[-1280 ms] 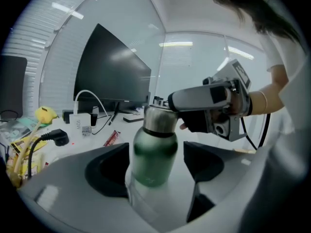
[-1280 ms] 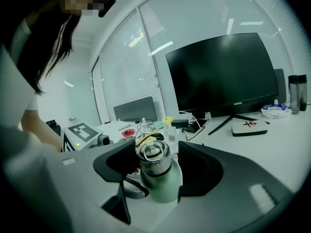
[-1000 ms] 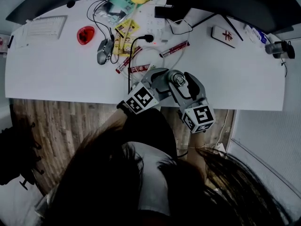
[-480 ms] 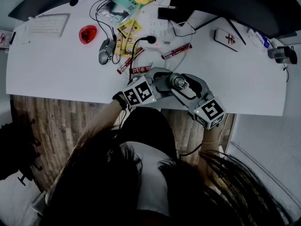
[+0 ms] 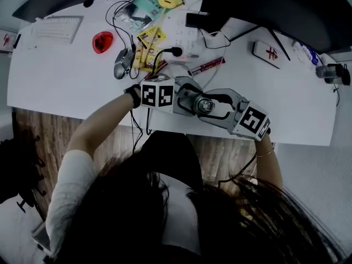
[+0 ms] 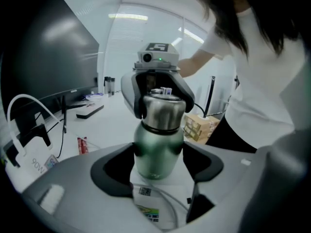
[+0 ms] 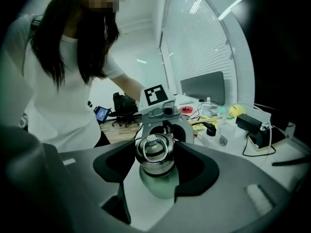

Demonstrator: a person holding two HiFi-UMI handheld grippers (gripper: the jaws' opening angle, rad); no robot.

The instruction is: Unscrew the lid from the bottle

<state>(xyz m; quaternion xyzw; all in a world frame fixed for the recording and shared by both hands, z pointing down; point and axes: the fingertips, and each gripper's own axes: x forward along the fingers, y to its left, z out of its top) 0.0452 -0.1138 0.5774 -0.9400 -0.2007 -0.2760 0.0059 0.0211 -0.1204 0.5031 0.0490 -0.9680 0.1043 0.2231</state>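
Flanking the bottle — left gripper clamps its body, right gripper its lid.

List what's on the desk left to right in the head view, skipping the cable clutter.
keyboard → red object → mouse → bottle lid → white flat device

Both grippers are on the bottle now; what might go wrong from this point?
1. The left gripper clamps the bottle on its rounded green body, so the bottle may spin instead of the lid loosening.
2. The right gripper grips smooth steel, so it may slip.
3. A white cable lies just below the bottle and could snag.
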